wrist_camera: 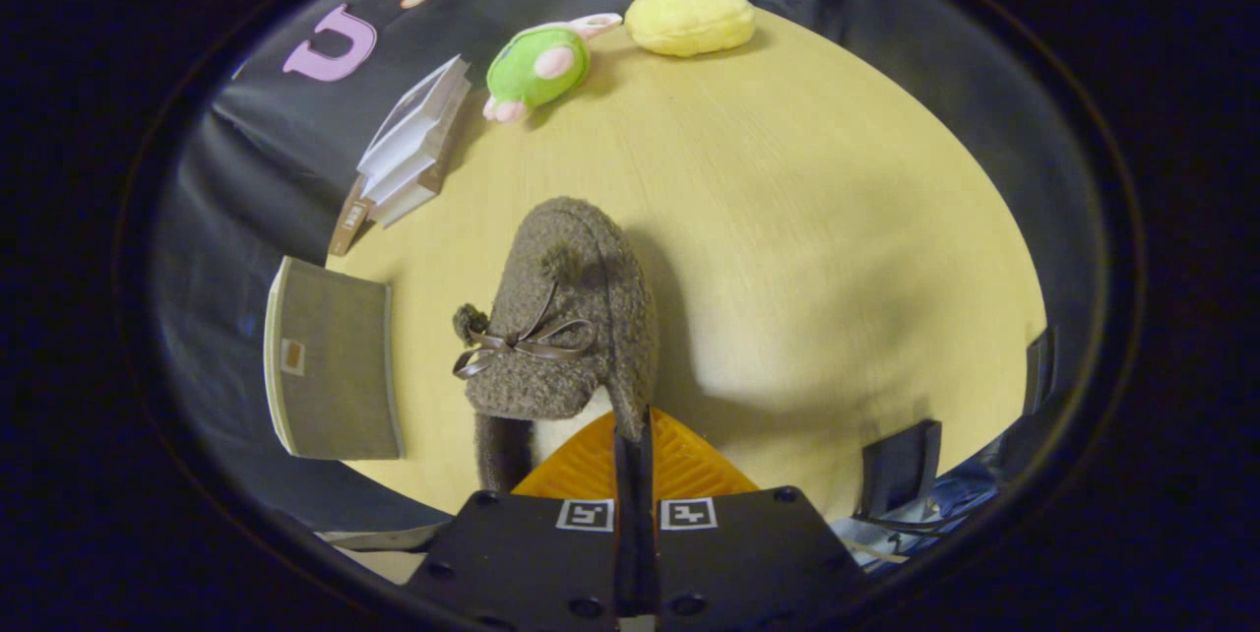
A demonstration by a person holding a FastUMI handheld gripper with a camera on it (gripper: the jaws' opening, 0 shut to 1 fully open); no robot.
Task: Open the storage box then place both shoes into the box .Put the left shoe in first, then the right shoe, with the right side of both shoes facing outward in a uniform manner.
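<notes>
A brown fuzzy shoe (pixel 566 317) with a thin ribbon bow and small pompoms hangs from my gripper (pixel 633 445), toe pointing away over the yellow round table (pixel 807 219). My orange fingers (pixel 679 470) are pressed close together on the shoe's right side wall near the heel opening, whose pale lining shows just left of them. The shoe looks lifted, with its shadow on the table to its right.
A grey book (pixel 335 371) lies at the table's left edge, and a stack of books (pixel 409 145) sits further back left. A green plush toy (pixel 539 66) and a yellow plush (pixel 691 20) rest at the far edge. Dark clips (pixel 901 465) stand near right.
</notes>
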